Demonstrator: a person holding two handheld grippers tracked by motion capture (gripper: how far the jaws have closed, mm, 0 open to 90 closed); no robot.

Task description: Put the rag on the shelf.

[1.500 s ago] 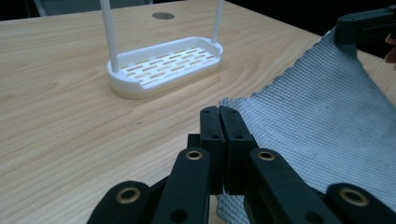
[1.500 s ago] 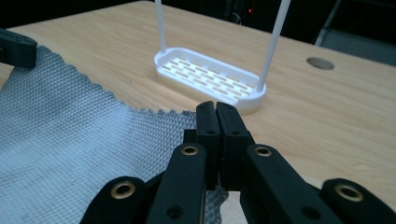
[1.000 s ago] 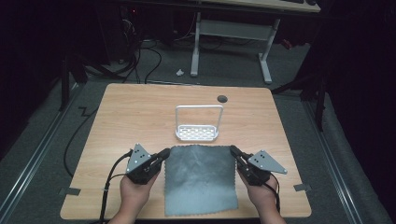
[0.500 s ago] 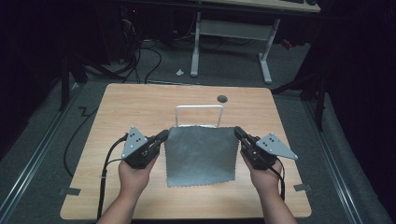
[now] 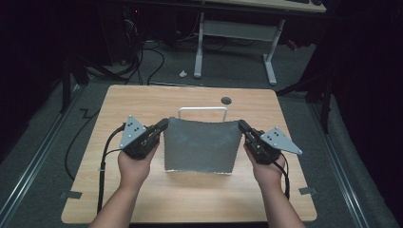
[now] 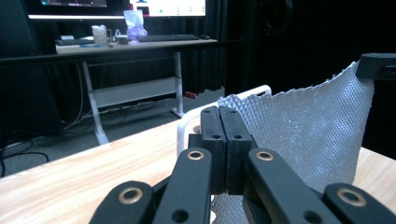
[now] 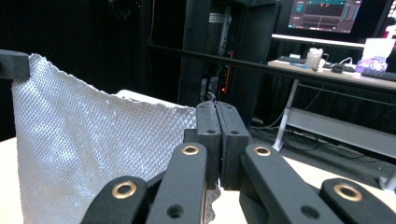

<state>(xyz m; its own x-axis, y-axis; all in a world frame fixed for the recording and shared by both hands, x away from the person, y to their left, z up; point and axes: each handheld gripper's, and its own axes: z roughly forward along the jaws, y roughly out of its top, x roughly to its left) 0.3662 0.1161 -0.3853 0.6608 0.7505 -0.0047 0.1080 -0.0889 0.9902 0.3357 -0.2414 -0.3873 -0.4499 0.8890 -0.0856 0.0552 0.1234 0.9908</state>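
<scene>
A grey textured cloth [image 5: 200, 145] hangs in the air over the wooden table [image 5: 142, 102], stretched between both grippers. My left gripper [image 5: 164, 125] is shut on the cloth's upper left corner and my right gripper [image 5: 241, 125] is shut on its upper right corner. In the left gripper view the shut jaws pinch the cloth [image 6: 308, 135], and the right gripper's tip [image 6: 377, 65] holds the far corner. In the right gripper view the cloth [image 7: 88, 149] spreads left from the shut jaws. A white wire rack [image 5: 203, 110] stands behind the cloth, mostly hidden.
A round cable hole [image 5: 226, 100] sits near the table's far edge. Beyond the table stands a white-legged desk [image 5: 237, 33] with monitors and a keyboard. Cables [image 5: 107, 156] trail from the left gripper over the table's left side.
Both grippers have risen and lifted the cloth off the table; it lay flat a second ago and now hangs upright, hiding most of the wire rack.
</scene>
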